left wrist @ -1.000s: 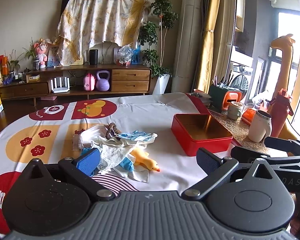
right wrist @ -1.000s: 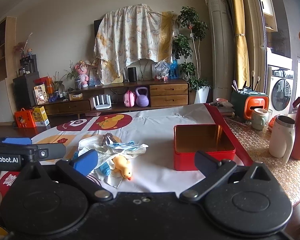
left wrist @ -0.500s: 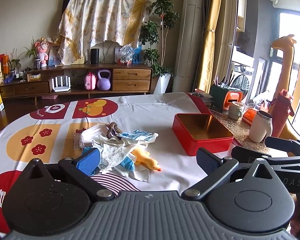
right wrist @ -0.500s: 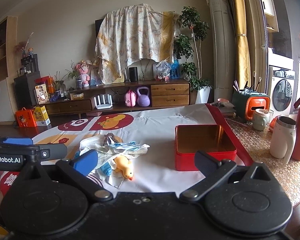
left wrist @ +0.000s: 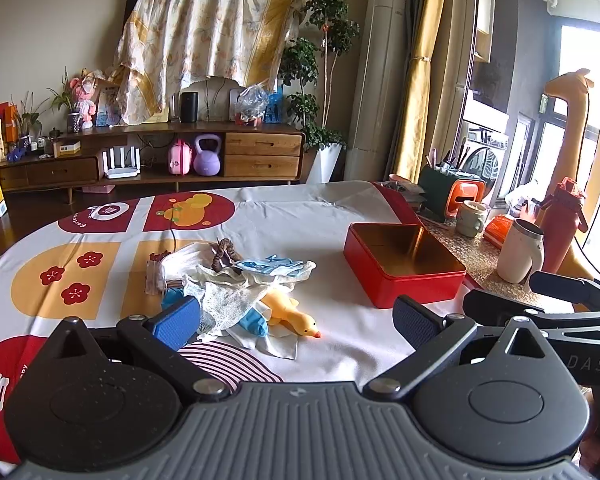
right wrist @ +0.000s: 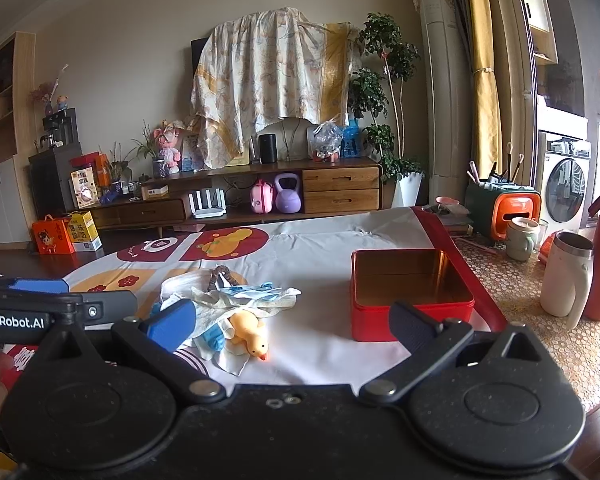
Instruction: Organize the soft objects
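Observation:
A pile of soft things (left wrist: 228, 284) lies on the clothed table: white cloths, a blue-white glove, a brown hair tie and a yellow plush duck (left wrist: 296, 314). It also shows in the right wrist view (right wrist: 228, 304), with the duck (right wrist: 250, 332) at its near edge. An open, empty red tin box (left wrist: 400, 260) stands to the right of the pile and shows in the right wrist view too (right wrist: 408, 292). My left gripper (left wrist: 296, 320) is open and empty, held above the table short of the pile. My right gripper (right wrist: 292, 326) is open and empty, to the right of the left one.
The patterned tablecloth (left wrist: 100, 256) covers the table. At the right edge stand a white tumbler (left wrist: 520, 250), a red bottle (left wrist: 562, 224), a green mug (left wrist: 470, 218) and an orange-green holder (left wrist: 454, 196). A TV cabinet (left wrist: 148, 160) stands behind.
Both grippers have drifted slightly; the pile and the box look a touch closer. Nothing was picked up or moved.

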The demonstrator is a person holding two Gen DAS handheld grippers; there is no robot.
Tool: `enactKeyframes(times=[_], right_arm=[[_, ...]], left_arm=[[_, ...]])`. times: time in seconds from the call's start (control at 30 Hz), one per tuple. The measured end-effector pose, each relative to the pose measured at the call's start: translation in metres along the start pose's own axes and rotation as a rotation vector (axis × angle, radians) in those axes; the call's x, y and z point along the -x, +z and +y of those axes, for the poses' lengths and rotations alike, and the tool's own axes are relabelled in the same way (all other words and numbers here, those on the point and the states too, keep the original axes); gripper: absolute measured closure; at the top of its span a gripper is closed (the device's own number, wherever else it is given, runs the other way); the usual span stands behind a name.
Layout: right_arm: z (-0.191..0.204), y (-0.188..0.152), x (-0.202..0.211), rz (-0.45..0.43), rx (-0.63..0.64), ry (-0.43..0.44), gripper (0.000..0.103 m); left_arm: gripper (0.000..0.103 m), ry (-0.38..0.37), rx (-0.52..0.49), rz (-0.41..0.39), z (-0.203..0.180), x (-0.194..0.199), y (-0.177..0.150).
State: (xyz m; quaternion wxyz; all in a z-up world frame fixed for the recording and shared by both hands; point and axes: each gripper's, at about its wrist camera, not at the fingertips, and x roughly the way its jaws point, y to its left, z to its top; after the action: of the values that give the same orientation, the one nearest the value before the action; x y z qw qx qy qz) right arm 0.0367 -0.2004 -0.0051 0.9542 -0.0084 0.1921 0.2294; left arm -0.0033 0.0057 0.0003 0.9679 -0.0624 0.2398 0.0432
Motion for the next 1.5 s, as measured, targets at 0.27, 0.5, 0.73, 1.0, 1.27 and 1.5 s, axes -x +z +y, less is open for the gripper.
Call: enactKeyframes(times=[0.27, 0.5, 0.73, 1.0, 1.27, 1.5], right_arm=[[0.000, 0.000, 0.000, 0.001, 0.000, 0.000, 0.000], [0.000, 0.001, 0.000, 0.002, -0.001, 0.001, 0.000], [0.000, 0.001, 0.000, 0.002, -0.001, 0.000, 0.000], [0.007, -0.004, -0.002, 0.016, 0.009, 0.004, 0.000], [0.010, -0.006, -0.021, 0.054, 0.025, 0.038, 0.000], [0.006, -0.005, -0.045, 0.104, 0.041, 0.104, 0.001]], left_arm=[[0.000, 0.001, 0.000, -0.001, 0.000, 0.000, 0.000], [0.000, -0.001, 0.001, -0.001, 0.001, 0.000, 0.000], [0.000, -0.002, 0.001, -0.003, 0.001, 0.000, 0.000], [0.000, -0.006, 0.015, 0.008, 0.000, -0.004, -0.003], [0.000, 0.004, 0.059, 0.025, 0.019, -0.023, 0.000], [0.000, 0.058, 0.060, 0.029, 0.039, -0.048, 0.002]])
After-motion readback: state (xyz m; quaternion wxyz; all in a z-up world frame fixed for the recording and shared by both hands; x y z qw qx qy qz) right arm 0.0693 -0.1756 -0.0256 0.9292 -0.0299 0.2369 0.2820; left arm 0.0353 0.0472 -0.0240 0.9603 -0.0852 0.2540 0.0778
